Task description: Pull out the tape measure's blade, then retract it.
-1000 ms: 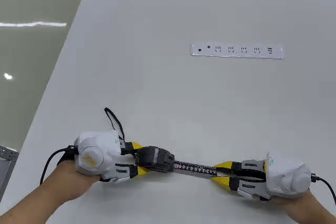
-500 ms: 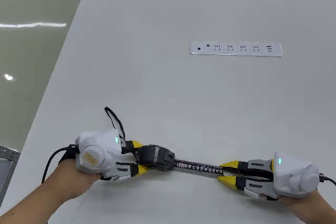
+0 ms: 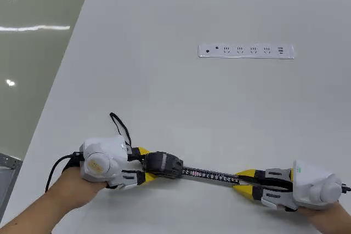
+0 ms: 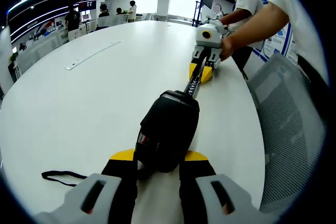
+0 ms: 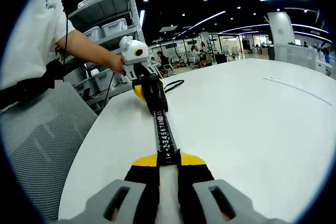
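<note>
1. Left gripper (image 3: 144, 165) is clamped around the black tape measure case (image 3: 163, 165), which sits on the white table (image 3: 181, 97) close to the person.
2. Right gripper (image 3: 245, 182) pinches the blade (image 3: 211, 176) at its tip, well apart from the case.
3. The pull-out step looks to be in hand. The next move calls for a straight draw along the blade's line, then a controlled return.

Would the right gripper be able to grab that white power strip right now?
Probably not yet. The right gripper is shut on the tape blade, so it's busy. The power strip lies farther back on the table, nothing between, so after letting go, likely yes.
</note>
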{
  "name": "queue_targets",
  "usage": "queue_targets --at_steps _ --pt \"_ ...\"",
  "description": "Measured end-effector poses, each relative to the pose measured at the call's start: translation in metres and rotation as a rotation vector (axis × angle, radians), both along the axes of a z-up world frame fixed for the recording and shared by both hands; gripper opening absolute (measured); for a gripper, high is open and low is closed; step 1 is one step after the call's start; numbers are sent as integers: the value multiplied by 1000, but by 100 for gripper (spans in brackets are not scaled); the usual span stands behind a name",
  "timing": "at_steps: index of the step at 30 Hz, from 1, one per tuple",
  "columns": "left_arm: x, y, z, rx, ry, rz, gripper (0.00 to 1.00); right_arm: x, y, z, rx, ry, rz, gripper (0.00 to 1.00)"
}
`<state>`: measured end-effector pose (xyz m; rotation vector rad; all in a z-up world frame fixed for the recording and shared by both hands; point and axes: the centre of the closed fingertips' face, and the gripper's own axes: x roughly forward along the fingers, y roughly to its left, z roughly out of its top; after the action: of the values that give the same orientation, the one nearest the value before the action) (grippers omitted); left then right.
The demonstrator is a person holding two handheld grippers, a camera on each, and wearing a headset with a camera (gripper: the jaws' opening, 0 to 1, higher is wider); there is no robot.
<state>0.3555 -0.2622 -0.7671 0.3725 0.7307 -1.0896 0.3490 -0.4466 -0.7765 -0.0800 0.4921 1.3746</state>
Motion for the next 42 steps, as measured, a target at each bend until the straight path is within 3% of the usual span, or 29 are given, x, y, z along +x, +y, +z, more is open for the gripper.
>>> queue_targets --at_steps 42 --pt "-1 0 0 3 3 2 26 -3 -38 1 6 18 -46 10"
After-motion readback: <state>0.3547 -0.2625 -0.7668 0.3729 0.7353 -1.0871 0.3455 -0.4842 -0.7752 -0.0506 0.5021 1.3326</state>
